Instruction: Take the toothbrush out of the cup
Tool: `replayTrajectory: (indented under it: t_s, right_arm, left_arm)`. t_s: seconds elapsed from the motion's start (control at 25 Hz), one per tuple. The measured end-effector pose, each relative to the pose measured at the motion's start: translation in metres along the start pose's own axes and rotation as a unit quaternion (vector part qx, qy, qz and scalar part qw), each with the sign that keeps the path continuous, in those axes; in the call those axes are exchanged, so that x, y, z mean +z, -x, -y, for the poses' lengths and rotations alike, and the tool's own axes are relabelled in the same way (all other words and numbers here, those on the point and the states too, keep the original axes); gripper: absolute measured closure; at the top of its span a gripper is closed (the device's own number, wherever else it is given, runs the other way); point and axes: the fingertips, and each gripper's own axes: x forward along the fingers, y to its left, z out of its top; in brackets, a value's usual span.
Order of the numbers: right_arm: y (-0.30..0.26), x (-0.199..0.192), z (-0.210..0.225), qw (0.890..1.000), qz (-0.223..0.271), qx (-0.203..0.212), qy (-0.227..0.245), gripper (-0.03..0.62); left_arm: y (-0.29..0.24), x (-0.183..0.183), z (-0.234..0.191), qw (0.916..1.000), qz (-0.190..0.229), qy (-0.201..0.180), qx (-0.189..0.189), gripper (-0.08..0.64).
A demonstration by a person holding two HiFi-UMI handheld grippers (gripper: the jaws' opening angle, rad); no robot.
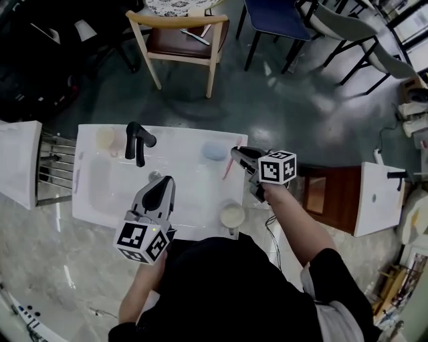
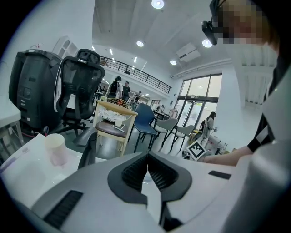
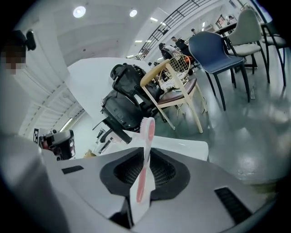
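Note:
My right gripper [image 1: 236, 156] [image 3: 146, 157] is shut on a pink toothbrush [image 1: 228, 171] [image 3: 146, 150], which stands up between the jaws with its bristle head on top, over the right part of the white sink counter [image 1: 190, 200]. A white cup [image 1: 233, 216] stands near the counter's front edge, below and left of that gripper, apart from the brush. A second pale cup [image 1: 105, 138] [image 2: 56, 148] stands at the back left. Over the basin, my left gripper [image 1: 163, 182] [image 2: 148, 158] is shut with nothing in it.
A black faucet [image 1: 138, 143] [image 2: 88, 152] rises at the back of the basin. A pale blue oval object [image 1: 215, 151] lies behind the right gripper. Beyond the counter stand a wooden chair [image 1: 181, 35] and a blue chair [image 1: 274, 16]; a brown stand [image 1: 325, 195] is at the right.

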Motion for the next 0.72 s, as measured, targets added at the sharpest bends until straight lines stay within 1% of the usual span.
replayTrajectory:
  t_s: [0.12,0.24,0.4,0.52,0.56,0.72]
  right_arm:
    - [-0.012,-0.006,0.012,1.000,0.000,-0.013,-0.025,0.546]
    - [-0.020,-0.017,0.022,0.999,-0.013,-0.030,-0.025,0.546]
    - [-0.023,-0.024,0.034,0.996,0.008,-0.041,-0.080,0.546]
    - [-0.020,-0.026,0.046,0.990,0.033,-0.055,-0.125,0.547]
    - [-0.019,-0.027,0.049,0.989,0.036,-0.061,-0.133,0.546]
    - [-0.020,-0.035,0.052,0.990,0.021,-0.077,-0.116,0.546]
  left_arm:
    - [0.001,-0.003,-0.005,1.0000,-0.004,0.004,0.003,0.543]
    - [0.002,-0.007,-0.008,0.9999,-0.007,0.013,0.005,0.543]
    - [0.004,-0.011,-0.010,0.9998,-0.009,0.018,0.006,0.543]
    - [0.006,-0.013,-0.010,0.9998,-0.008,0.019,0.005,0.543]
    - [0.007,-0.013,-0.010,0.9998,-0.008,0.019,0.006,0.543]
    - [0.010,-0.015,-0.010,0.9997,-0.008,0.020,0.007,0.543]
